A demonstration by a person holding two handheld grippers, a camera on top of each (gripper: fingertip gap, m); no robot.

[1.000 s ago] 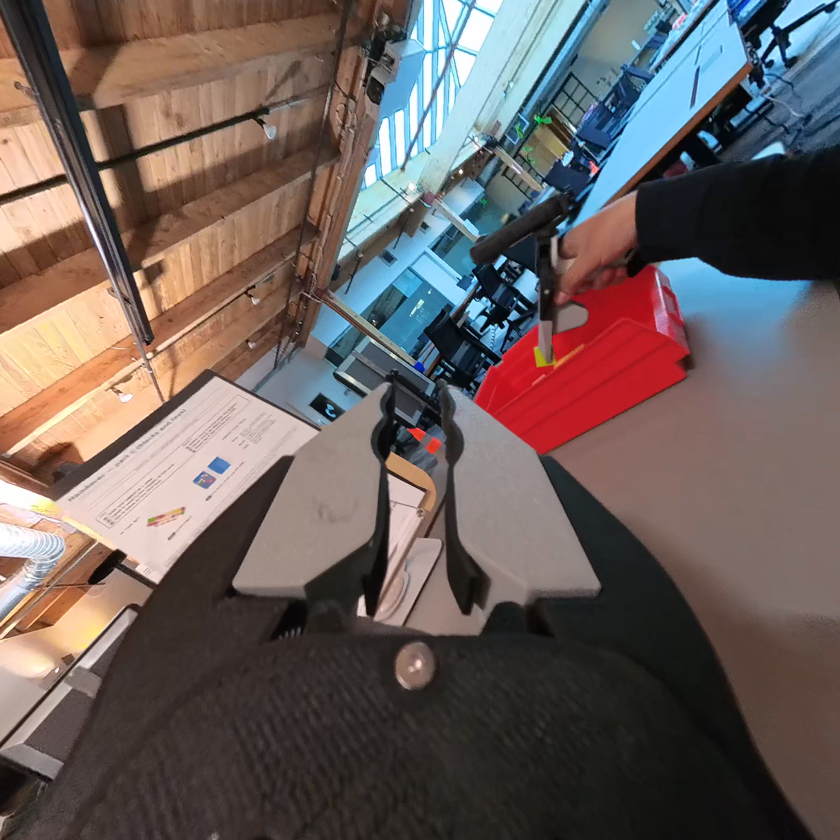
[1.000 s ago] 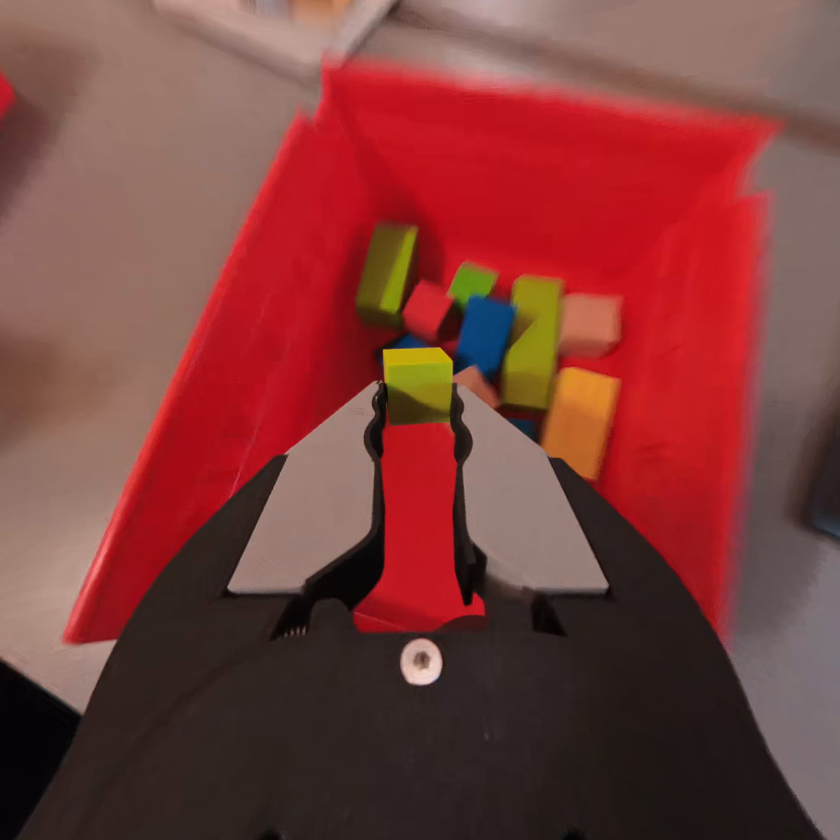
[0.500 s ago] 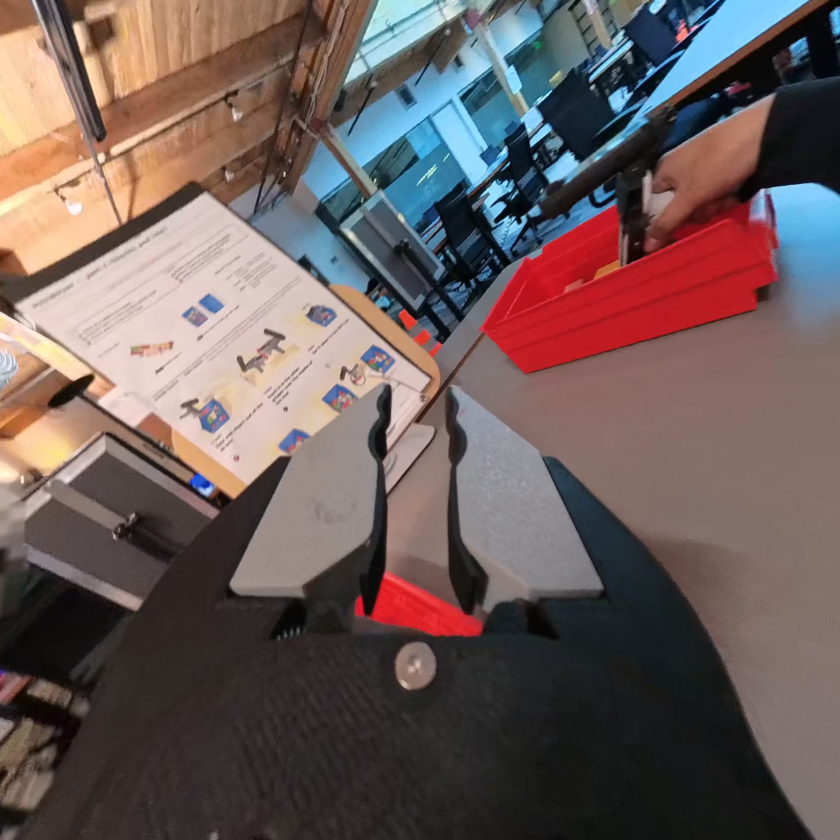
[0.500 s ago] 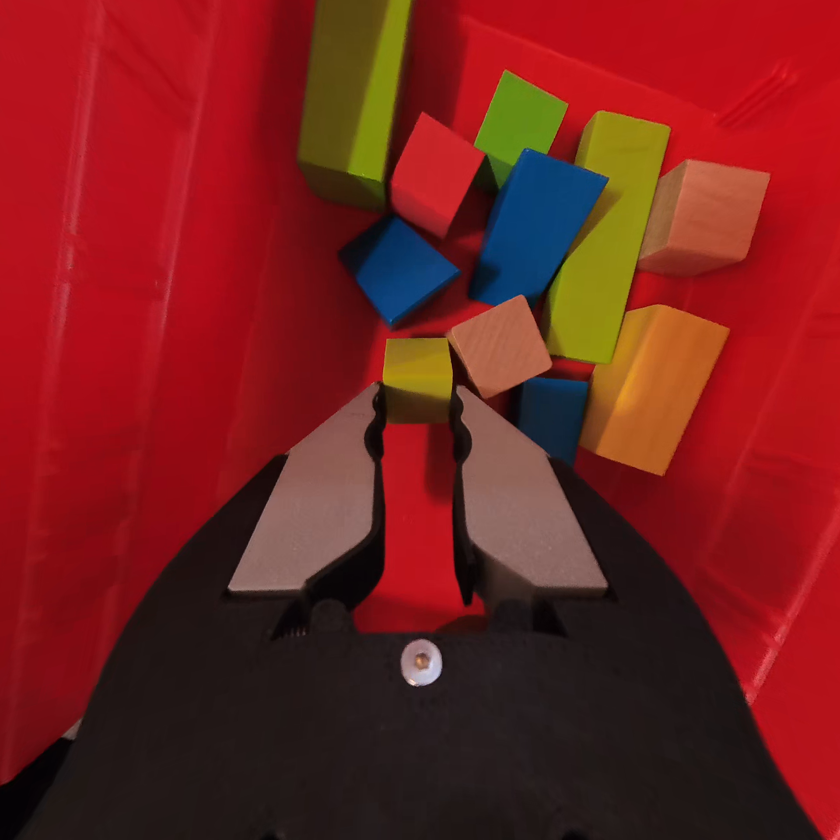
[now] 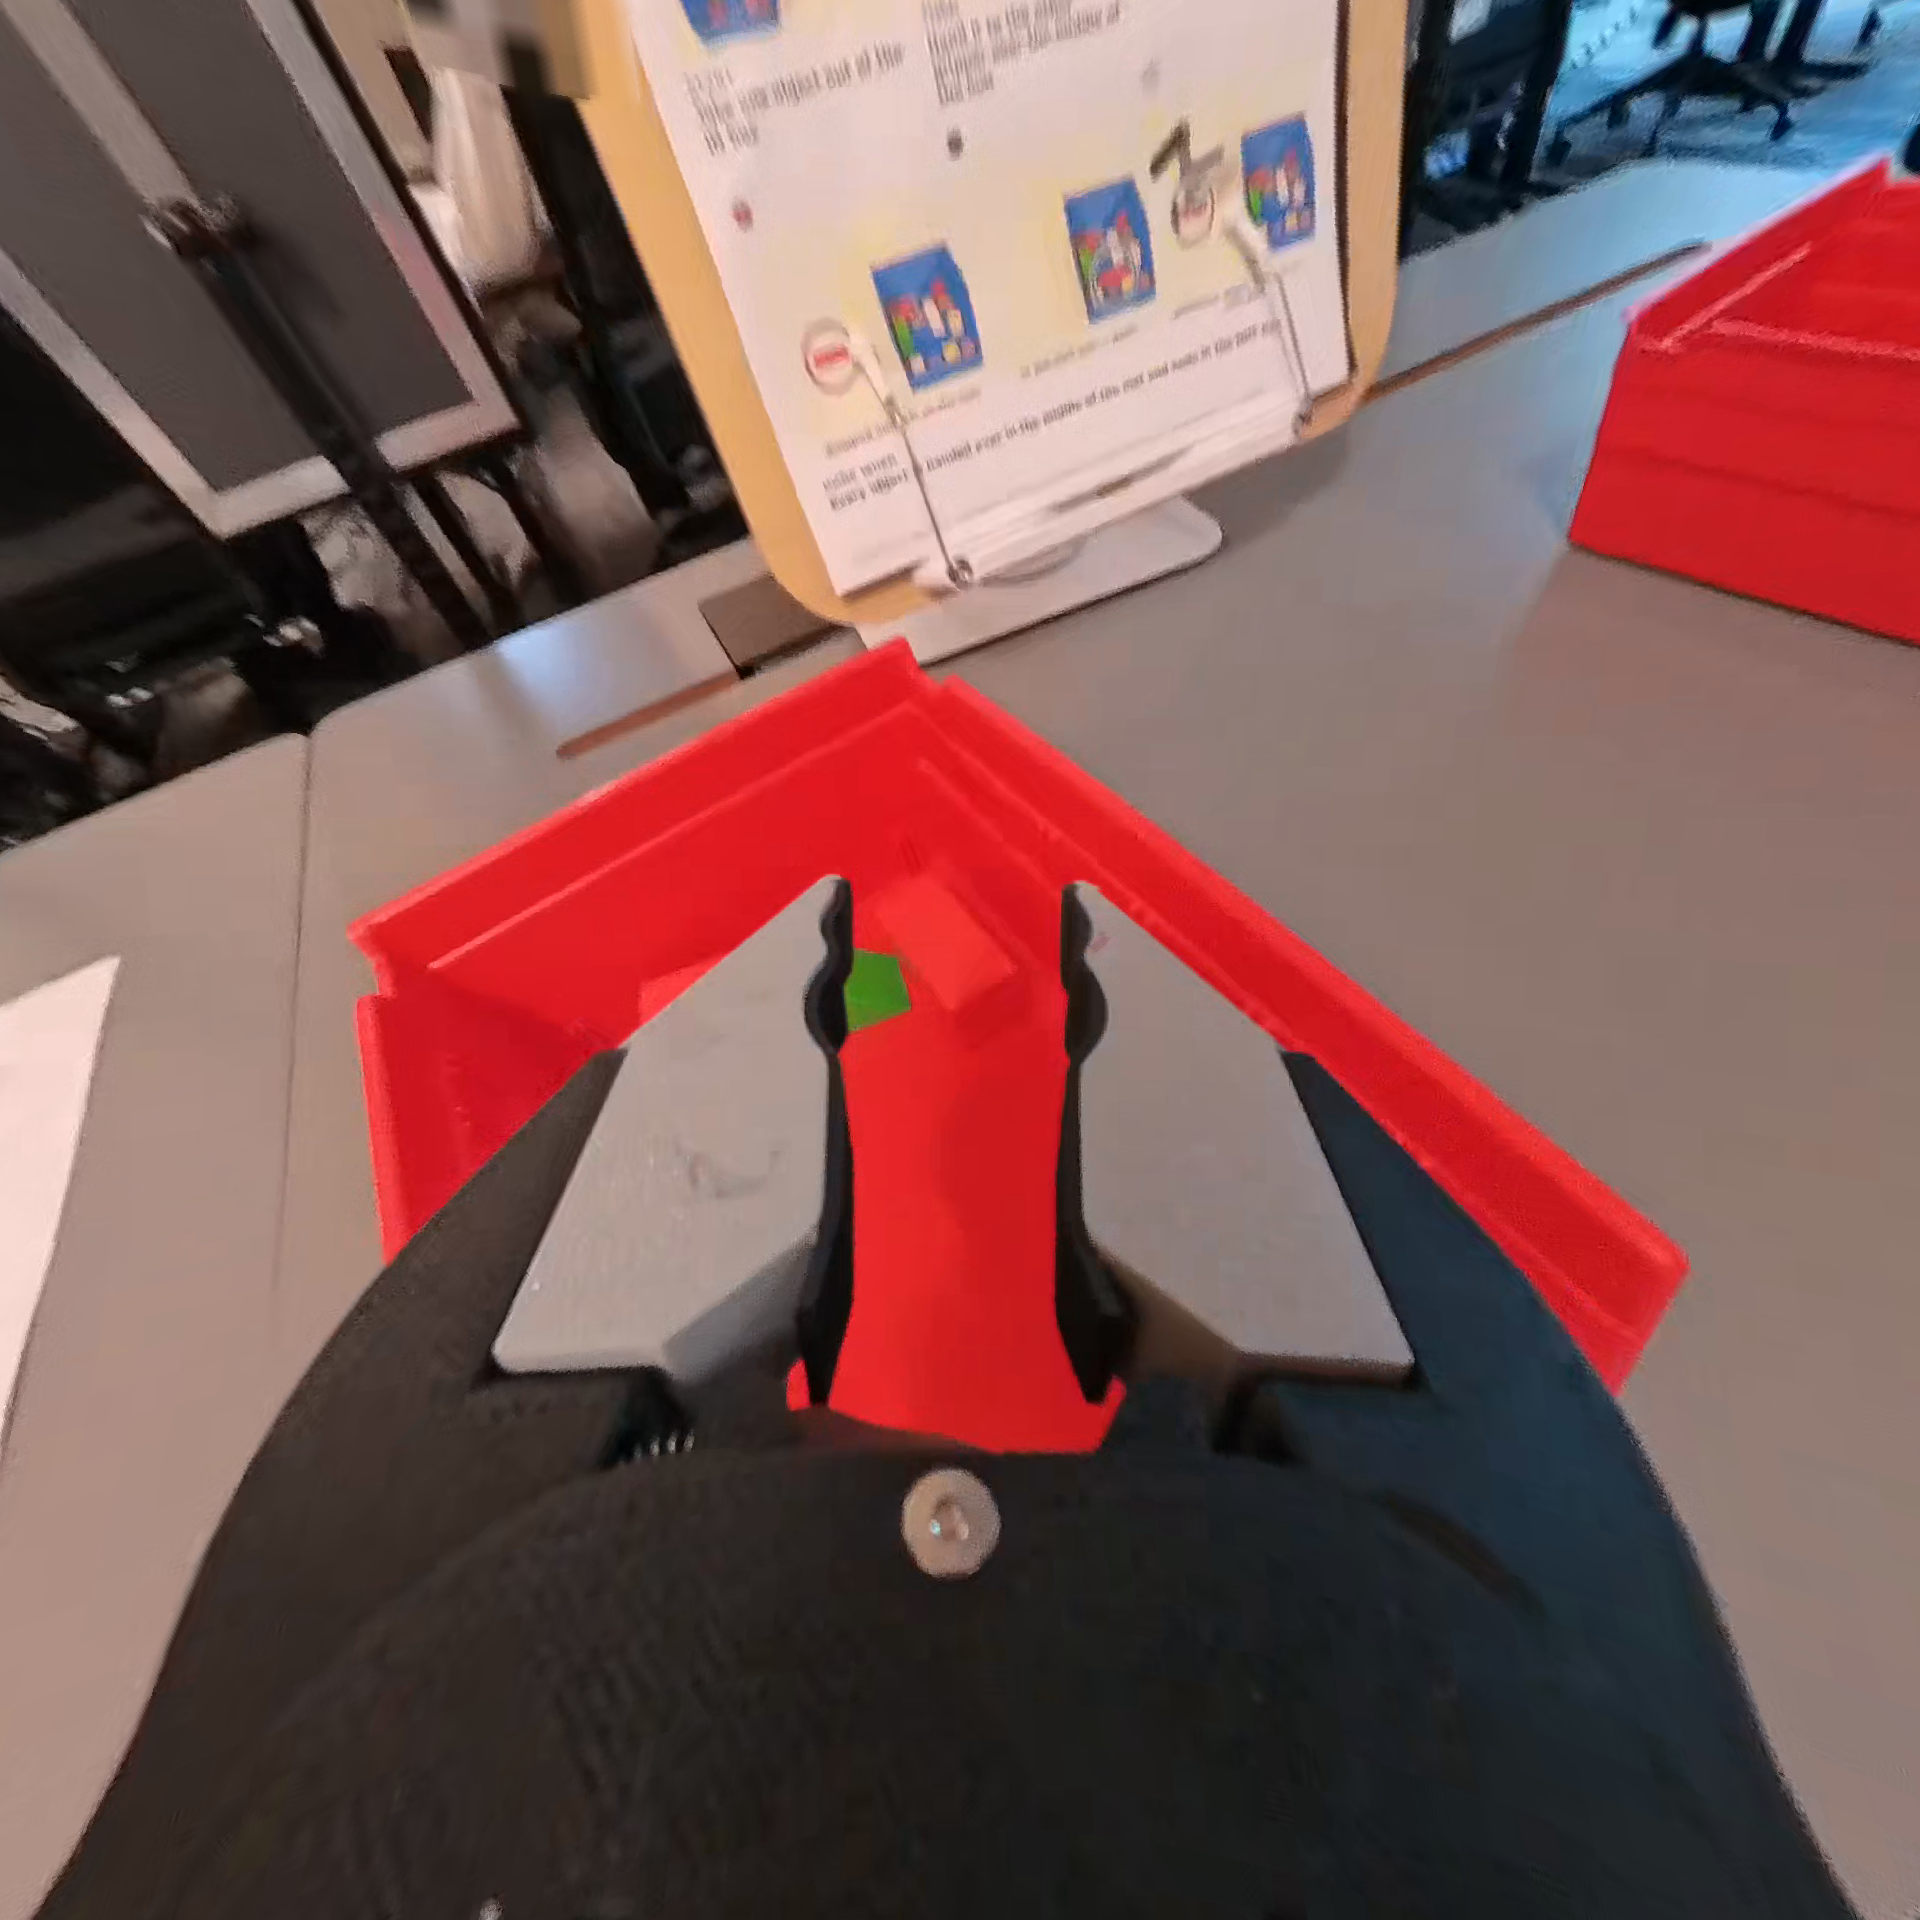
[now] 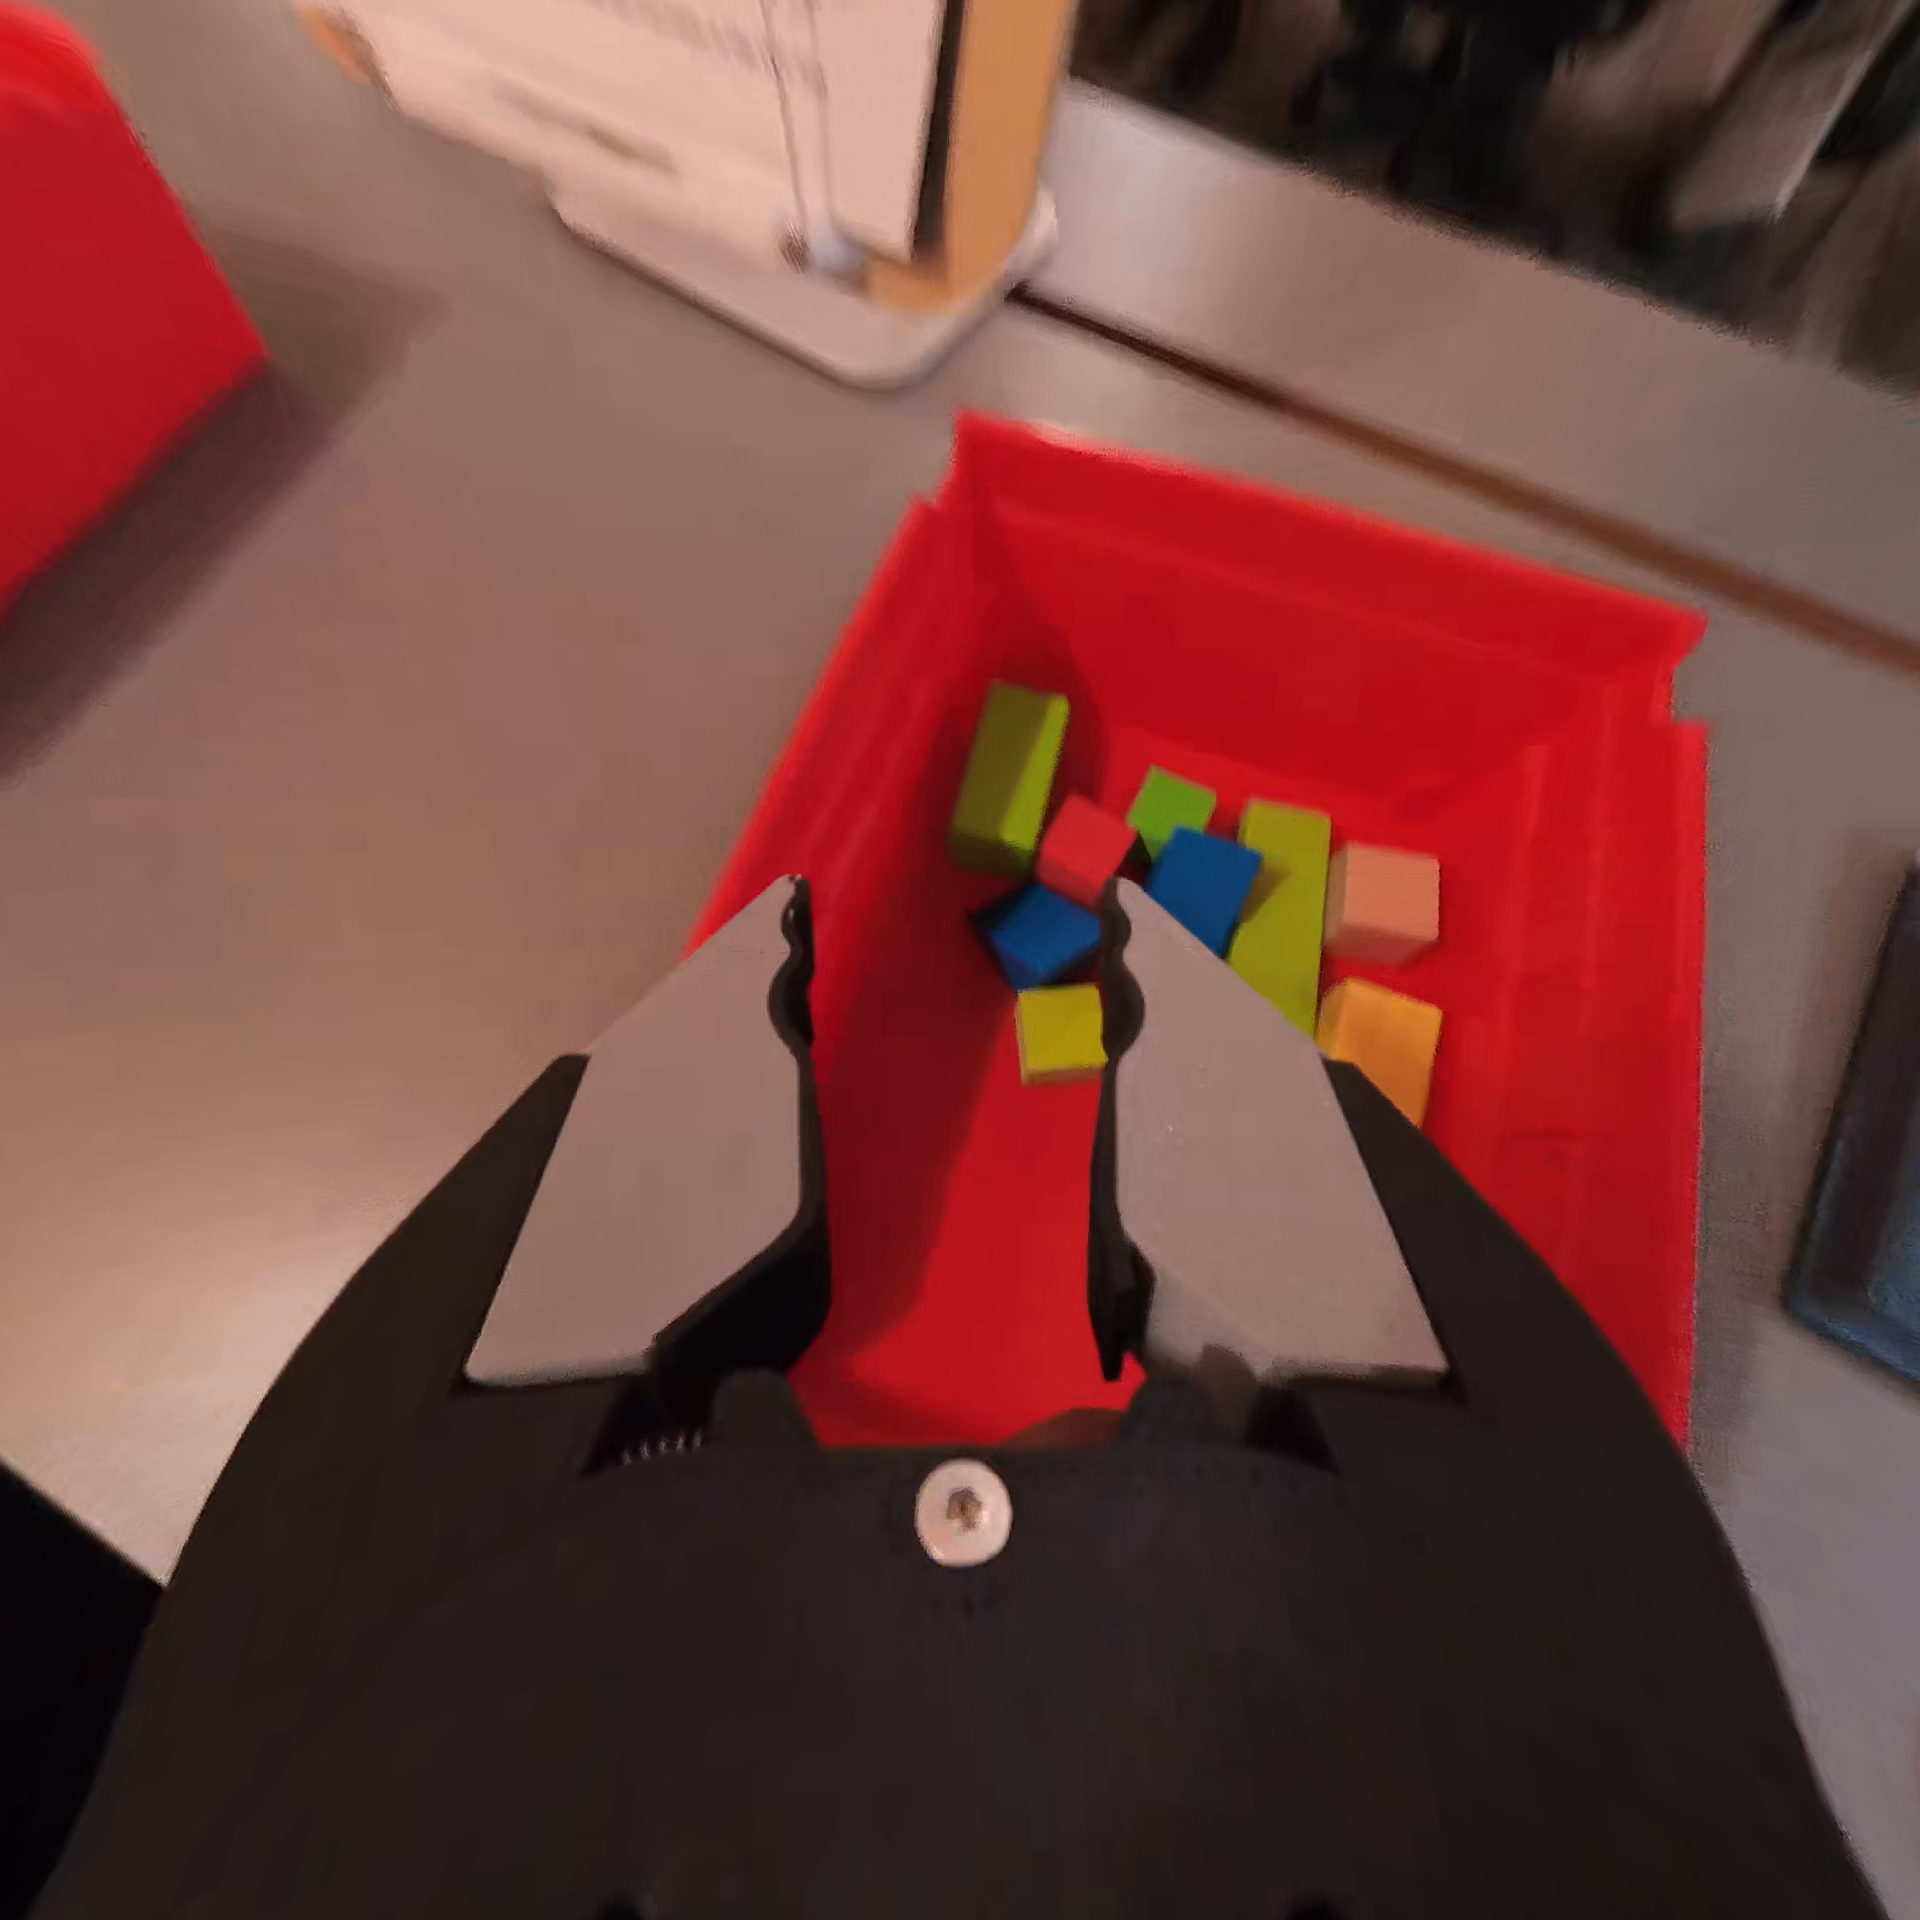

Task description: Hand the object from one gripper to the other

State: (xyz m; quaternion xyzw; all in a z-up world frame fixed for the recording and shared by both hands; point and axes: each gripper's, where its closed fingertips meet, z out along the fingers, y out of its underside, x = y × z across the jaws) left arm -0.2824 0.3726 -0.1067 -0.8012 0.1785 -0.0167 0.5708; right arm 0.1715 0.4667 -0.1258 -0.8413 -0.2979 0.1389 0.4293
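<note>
My right gripper [image 6: 954,904] is open and empty, raised above a red bin [image 6: 1299,582] that holds several coloured blocks. A small yellow-green cube [image 6: 1058,1034] lies loose on the bin floor just inside my right finger. My left gripper [image 5: 948,904] is open and empty above another red bin [image 5: 644,852]. In that bin a red block [image 5: 940,951] and a green block [image 5: 873,989] lie near the far corner, the green one partly hidden by my left finger.
A paper instruction sheet on a wooden stand [image 5: 1039,260] stands at the table's back edge; it also shows in the right wrist view [image 6: 831,156]. The other red bin [image 5: 1787,416] sits at the right. A dark blue object [image 6: 1860,1143] lies right of the block bin. White paper [image 5: 42,1122] lies at left.
My right gripper opened, released the yellow-green cube into the bin and rose out. My left gripper tilted down from the ceiling to over the second red bin and opened wider.
</note>
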